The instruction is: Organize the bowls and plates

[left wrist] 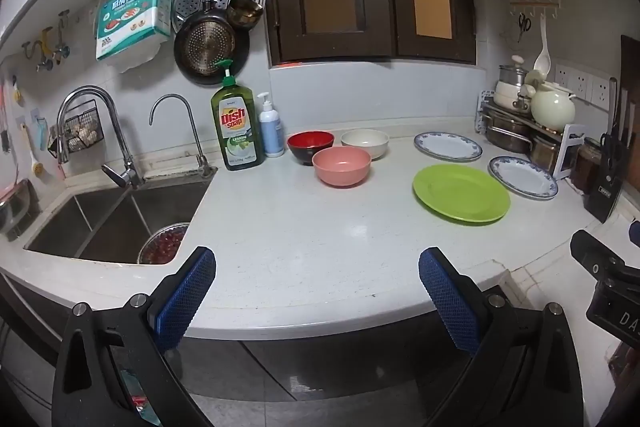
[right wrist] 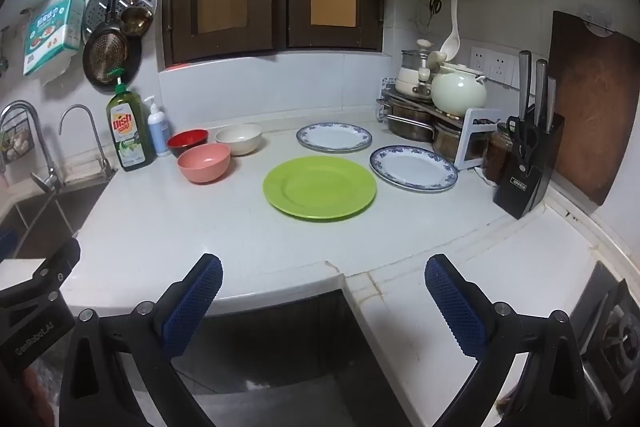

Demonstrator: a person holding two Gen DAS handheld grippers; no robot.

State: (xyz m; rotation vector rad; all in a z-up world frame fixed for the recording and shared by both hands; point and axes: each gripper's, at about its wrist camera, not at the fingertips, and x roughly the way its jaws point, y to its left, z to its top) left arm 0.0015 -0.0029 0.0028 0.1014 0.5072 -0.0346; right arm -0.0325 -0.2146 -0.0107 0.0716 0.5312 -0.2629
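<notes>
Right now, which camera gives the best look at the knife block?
The right wrist view: the knife block stands whole, handles and scissors visible. In the left wrist view it sits squeezed at the right edge.

Both wrist views just off the counter's front edge, angled down, sharing bowls and plates

Black grippers with blue, seemingly rubber, textured pads.
</notes>
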